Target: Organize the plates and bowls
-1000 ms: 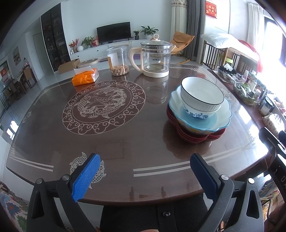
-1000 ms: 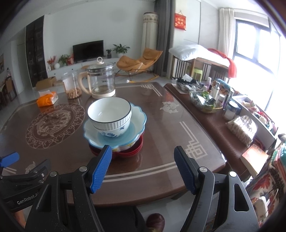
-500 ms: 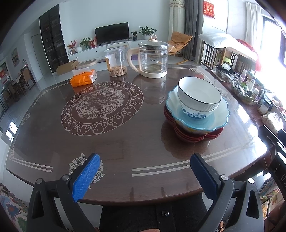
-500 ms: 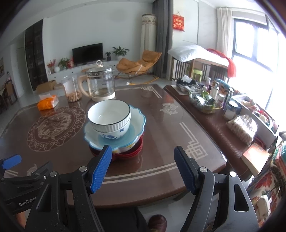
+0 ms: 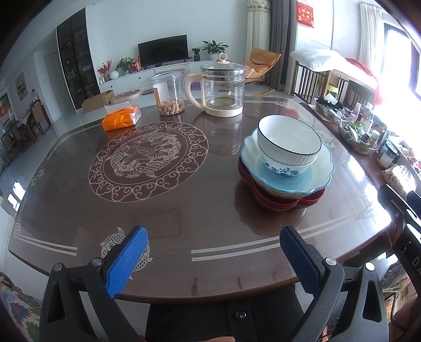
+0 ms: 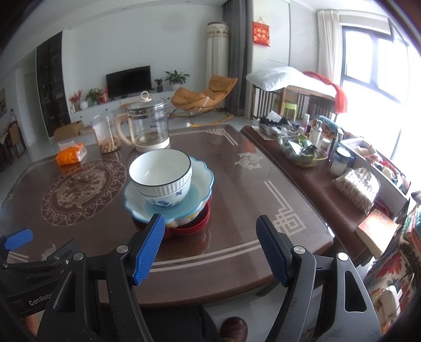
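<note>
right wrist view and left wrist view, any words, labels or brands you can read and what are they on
"GenRobo", cut off at the picture's edge: on the left gripper's black body.
Red wall hanging: Chinese characters, too blurred to read surely.
Glass kettle: small dark print, too small to read.
Letters on the right gripper's body: only a partial "D" shows.

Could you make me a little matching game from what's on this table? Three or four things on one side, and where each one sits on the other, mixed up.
Things:
1. white ribbed bowl
2. light blue scalloped dish
3. red plates
4. glass kettle

Places:
A. bottom of the stack, on the table
B. standing apart, behind the stack
C. top of the stack
D. middle of the stack, holding the bowls

Pairs: 1-C, 2-D, 3-A, 4-B
</note>
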The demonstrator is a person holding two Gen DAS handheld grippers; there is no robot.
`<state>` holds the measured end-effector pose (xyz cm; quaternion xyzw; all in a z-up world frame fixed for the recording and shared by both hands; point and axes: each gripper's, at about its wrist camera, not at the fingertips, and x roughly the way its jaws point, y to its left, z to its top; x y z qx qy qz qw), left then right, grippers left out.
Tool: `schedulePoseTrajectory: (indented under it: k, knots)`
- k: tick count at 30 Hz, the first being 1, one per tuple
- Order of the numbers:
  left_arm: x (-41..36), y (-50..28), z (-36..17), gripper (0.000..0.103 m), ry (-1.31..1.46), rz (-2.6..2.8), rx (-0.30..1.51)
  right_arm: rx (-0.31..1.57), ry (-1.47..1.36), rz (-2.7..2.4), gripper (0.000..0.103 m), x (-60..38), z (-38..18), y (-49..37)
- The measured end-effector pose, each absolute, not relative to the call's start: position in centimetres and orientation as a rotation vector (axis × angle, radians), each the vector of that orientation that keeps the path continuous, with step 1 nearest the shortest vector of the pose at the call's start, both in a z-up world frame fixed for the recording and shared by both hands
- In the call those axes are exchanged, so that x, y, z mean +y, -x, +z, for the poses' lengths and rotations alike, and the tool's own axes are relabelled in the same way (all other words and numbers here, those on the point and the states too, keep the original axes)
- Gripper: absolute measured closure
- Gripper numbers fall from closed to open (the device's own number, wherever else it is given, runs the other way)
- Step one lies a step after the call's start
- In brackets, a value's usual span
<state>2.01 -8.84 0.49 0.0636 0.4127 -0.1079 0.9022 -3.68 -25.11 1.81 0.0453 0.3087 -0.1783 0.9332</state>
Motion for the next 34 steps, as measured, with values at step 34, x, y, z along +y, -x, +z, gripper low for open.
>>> schedulePoseTrajectory:
  k: [34]
  knots:
    - [-11.3, -1.6, 0.9, 0.001, -0.205, -0.244, 0.759, 0.645, -0.120, -0.370, 0.027, -25.1, 1.3, 3.2]
